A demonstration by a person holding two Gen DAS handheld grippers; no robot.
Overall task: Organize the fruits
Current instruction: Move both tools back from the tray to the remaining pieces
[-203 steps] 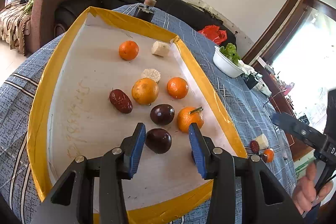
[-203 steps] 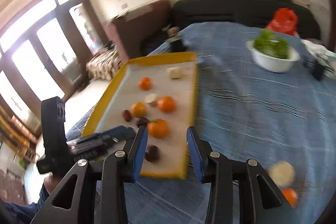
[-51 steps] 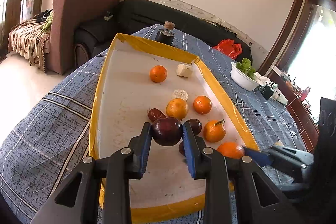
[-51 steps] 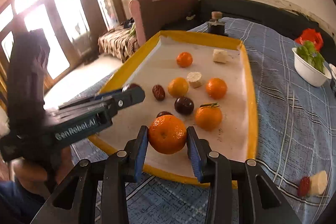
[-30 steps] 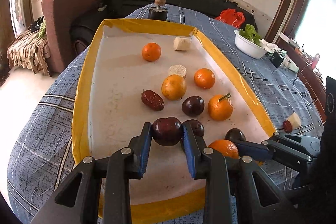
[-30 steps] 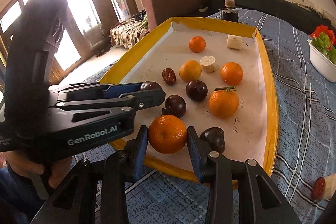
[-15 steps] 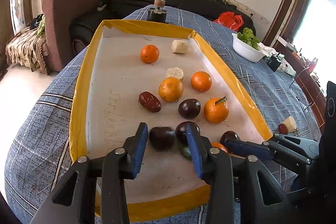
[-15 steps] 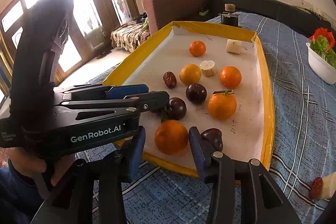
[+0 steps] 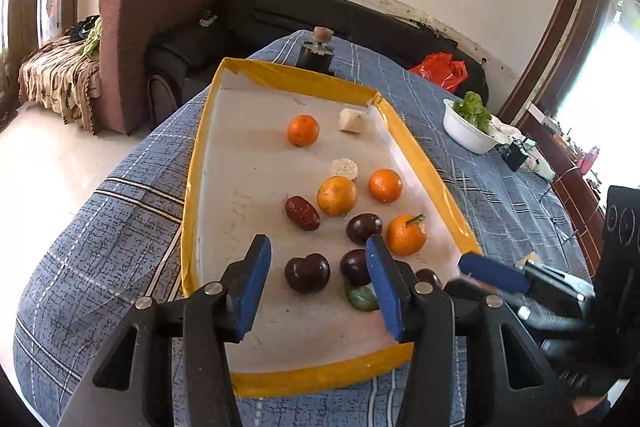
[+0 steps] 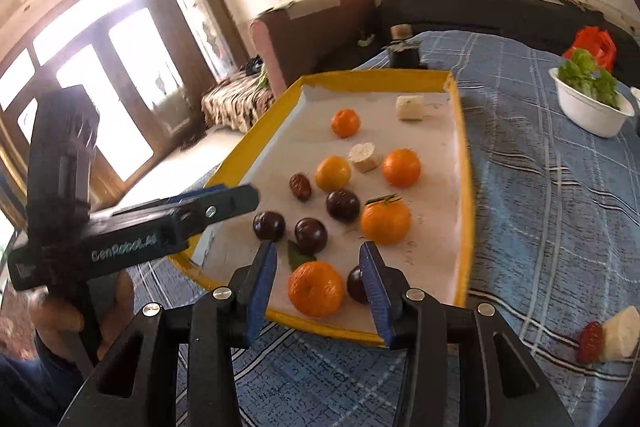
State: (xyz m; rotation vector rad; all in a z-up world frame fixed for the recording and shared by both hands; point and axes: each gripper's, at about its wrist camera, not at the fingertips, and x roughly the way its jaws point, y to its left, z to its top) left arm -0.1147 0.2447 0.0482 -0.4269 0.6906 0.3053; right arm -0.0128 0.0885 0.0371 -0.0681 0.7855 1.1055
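Both jaws just opened. L gripper (image 9: 316,283) now apart from the plum (image 9: 307,273) it held, plum down on tray (image 9: 192,187). R gripper (image 10: 320,287) likewise spread, its orange (image 10: 316,289) resting near tray's front edge, pads not touching. Tray on blue plaid cloth (image 9: 100,247); sofa (image 9: 360,23) behind.

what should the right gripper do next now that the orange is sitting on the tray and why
Probably swing the right gripper over to the red date and pale chunk still lying on the cloth outside the tray. Its jaws stand open, clear of the orange, which rests inside the near edge, so that placement looks finished.
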